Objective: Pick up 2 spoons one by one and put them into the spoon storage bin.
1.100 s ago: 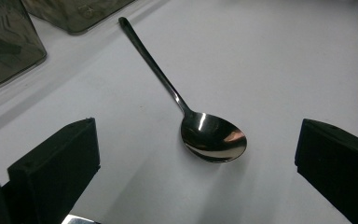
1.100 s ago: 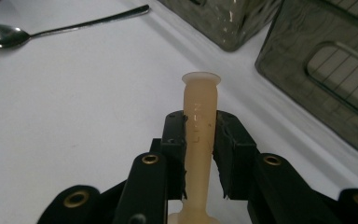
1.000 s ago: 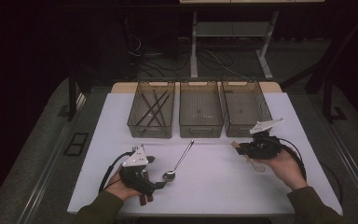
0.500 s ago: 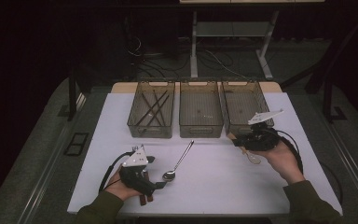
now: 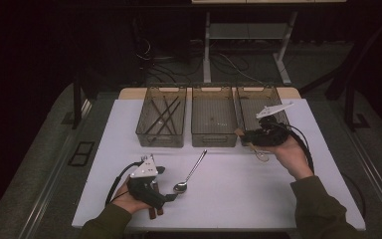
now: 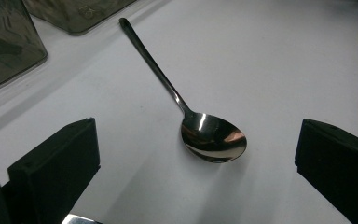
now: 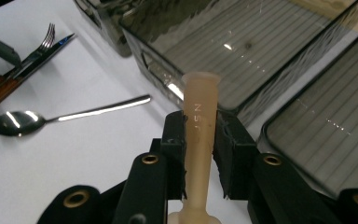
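Right tool [image 5: 251, 135] raised and carried toward right bin [image 5: 273, 97] since earlier frame — clamped on tan plastic handle [image 7: 199, 121], now near bin's front wall. Risk: handle caught on rim, or slipped from narrow grip. Left tool [image 5: 171, 197] apart, resting by spoon [image 6: 213, 136] on table [image 5: 238, 199].

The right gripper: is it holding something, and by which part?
Yes. The right gripper is shut on a tan plastic utensil handle, clamped partway along its shaft.
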Action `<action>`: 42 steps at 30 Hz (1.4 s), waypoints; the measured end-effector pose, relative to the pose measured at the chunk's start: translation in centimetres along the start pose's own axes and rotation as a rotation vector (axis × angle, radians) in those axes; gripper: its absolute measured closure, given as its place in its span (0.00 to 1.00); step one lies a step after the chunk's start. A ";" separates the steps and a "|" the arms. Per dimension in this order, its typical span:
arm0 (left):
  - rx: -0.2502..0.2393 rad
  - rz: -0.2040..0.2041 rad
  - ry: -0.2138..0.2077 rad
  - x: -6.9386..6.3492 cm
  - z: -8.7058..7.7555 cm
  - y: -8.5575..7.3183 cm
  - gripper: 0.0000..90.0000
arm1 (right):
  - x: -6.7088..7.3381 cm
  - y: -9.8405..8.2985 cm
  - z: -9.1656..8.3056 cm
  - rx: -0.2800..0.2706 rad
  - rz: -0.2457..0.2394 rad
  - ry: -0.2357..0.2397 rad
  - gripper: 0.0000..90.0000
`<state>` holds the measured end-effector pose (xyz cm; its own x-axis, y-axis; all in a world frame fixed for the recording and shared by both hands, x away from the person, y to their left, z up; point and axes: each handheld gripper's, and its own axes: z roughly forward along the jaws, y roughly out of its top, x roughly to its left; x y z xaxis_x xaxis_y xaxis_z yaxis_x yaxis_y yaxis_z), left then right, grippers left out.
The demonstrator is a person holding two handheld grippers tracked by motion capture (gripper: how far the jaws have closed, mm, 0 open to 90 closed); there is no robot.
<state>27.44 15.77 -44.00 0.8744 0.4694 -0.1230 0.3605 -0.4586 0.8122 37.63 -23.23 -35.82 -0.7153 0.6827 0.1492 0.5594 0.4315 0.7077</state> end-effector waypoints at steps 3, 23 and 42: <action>-0.001 -0.001 0.000 0.0 0.0 0.0 0.00 | 0.0 1.0 0.3 0.003 -0.003 -0.001 0.83; -0.013 -0.008 -0.009 -0.1 -0.1 0.0 0.00 | -1.3 7.2 3.5 0.009 0.007 -0.015 0.82; -0.021 0.003 -0.017 0.0 -0.2 0.1 0.00 | -2.9 9.8 8.3 0.037 0.018 -0.034 0.83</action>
<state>27.40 15.83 -43.82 0.8808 0.4551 -0.1304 0.3515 -0.4441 0.8242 48.64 -16.12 -35.01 -0.6910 0.7097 0.1375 0.5872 0.4402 0.6793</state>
